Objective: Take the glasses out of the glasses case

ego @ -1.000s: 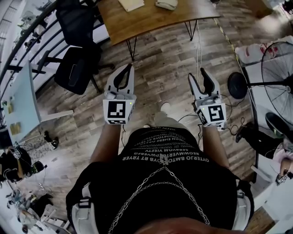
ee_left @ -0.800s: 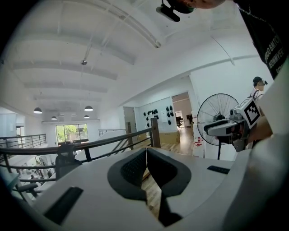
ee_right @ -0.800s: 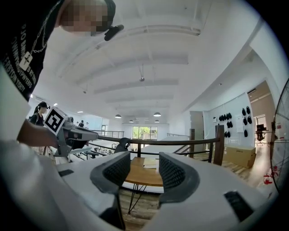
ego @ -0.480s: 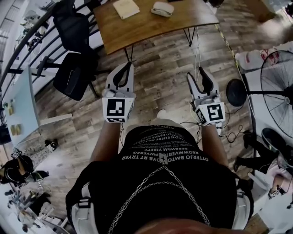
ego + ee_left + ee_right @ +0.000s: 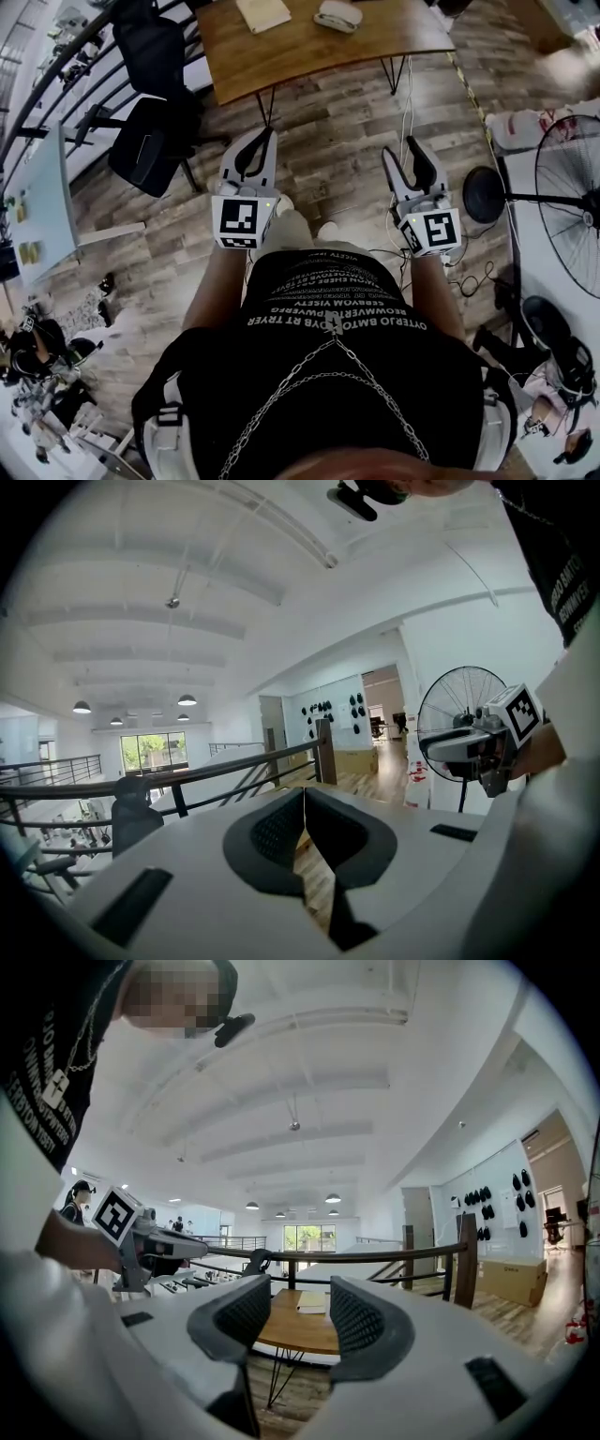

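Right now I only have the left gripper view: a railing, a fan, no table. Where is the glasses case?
Observer: The head view shows a white case lying on a wooden table, ahead of you.
Operator: Is it open?
Observer: It looks closed, though it is small in frame. A notebook lies to its left, apart from it.
Operator: And my other gripper?
Observer: The right gripper has its jaws apart with nothing between them, and it faces that table.
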Action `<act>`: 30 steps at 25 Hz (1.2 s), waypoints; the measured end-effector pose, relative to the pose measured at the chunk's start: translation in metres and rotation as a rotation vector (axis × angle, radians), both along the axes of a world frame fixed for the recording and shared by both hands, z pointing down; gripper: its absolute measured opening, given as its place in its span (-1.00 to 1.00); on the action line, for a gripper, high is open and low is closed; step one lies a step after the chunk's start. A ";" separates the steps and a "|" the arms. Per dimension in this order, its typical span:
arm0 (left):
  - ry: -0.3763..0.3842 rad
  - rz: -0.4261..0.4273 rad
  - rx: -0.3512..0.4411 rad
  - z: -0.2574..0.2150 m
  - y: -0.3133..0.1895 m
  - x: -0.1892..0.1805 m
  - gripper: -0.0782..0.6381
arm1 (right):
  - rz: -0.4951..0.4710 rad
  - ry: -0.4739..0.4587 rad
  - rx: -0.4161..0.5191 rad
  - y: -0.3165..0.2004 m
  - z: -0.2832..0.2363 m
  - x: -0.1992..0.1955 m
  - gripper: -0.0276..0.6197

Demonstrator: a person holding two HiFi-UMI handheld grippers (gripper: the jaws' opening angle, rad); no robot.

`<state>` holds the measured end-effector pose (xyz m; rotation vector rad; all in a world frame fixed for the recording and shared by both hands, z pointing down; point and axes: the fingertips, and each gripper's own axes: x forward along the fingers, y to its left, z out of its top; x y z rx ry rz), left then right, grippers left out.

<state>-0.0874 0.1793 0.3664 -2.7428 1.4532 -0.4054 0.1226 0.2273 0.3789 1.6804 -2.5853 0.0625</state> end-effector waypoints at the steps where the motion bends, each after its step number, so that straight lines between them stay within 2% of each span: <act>1: 0.000 -0.002 0.002 0.000 0.000 0.000 -0.70 | -0.002 0.002 0.001 0.000 0.001 0.000 -0.35; 15: 0.004 0.058 -0.018 0.010 -0.032 0.017 -0.70 | 0.034 -0.003 -0.021 -0.023 0.007 0.008 -0.35; 30: 0.000 0.085 -0.047 0.020 -0.134 0.015 -0.70 | 0.038 -0.001 -0.038 -0.127 0.009 -0.005 -0.35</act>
